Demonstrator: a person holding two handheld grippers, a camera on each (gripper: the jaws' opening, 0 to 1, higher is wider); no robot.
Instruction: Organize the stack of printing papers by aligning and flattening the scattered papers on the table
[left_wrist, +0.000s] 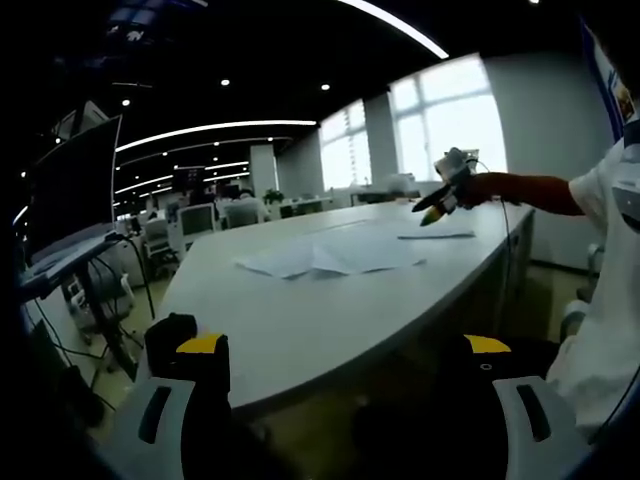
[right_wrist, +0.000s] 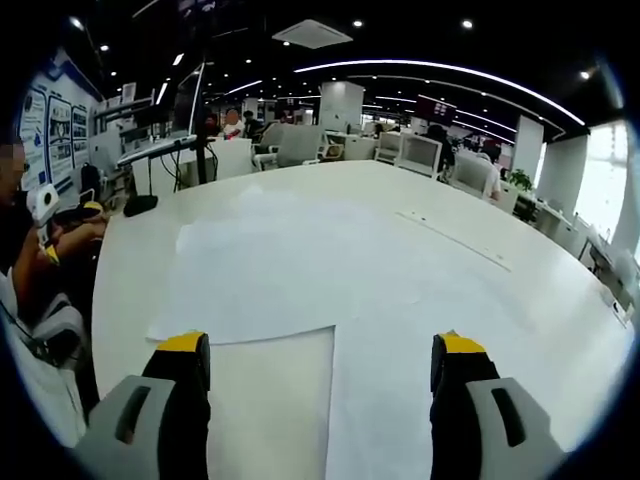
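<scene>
So the papers (right_wrist: 300, 270) are spread flat in the middle of the table (right_wrist: 480, 200), overlapping each other. A monitor (left_wrist: 75, 185) sits off the table's left end, and more desks (right_wrist: 400, 150) are behind the far edge.

White papers (right_wrist: 290, 275) scattered, overlapping, lying flat on table (right_wrist: 520, 300).

Looking smooth, a bit shiny: white table (right_wrist: 520, 290). Lying flat, thin, matt: white papers (right_wrist: 290, 275). Looking like hard plastic: yellow-tipped black left gripper (left_wrist: 345, 350), right gripper (right_wrist: 320, 365).
</scene>
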